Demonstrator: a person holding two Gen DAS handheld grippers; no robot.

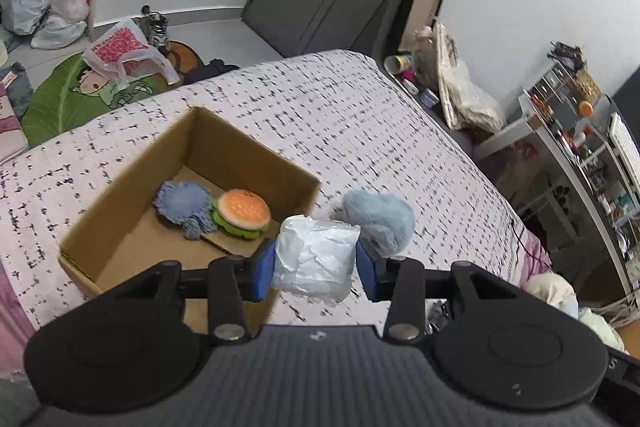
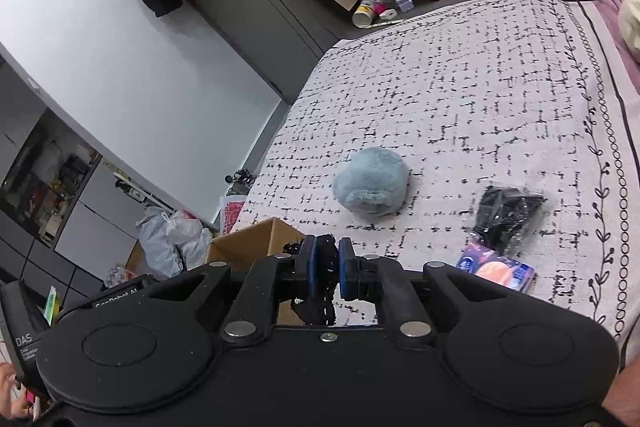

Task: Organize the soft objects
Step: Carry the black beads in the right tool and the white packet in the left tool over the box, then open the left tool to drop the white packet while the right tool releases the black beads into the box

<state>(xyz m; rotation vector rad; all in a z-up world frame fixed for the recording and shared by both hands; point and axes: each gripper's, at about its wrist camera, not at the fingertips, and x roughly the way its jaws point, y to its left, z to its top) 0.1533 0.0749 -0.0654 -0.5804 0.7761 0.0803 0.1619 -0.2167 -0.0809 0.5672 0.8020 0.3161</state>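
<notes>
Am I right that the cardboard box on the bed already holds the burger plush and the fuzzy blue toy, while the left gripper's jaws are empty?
Not quite: the left gripper is not empty. The left wrist view shows its jaws closed on a white crumpled packet. The rest holds: the cardboard box on the bed contains the burger plush and the fuzzy blue toy.

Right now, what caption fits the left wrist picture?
Left hand-held gripper carries a white packet toward the box.

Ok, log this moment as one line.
left gripper: shut on white packet | right gripper: shut on black lacy item | box: burger plush, blue rag
</notes>
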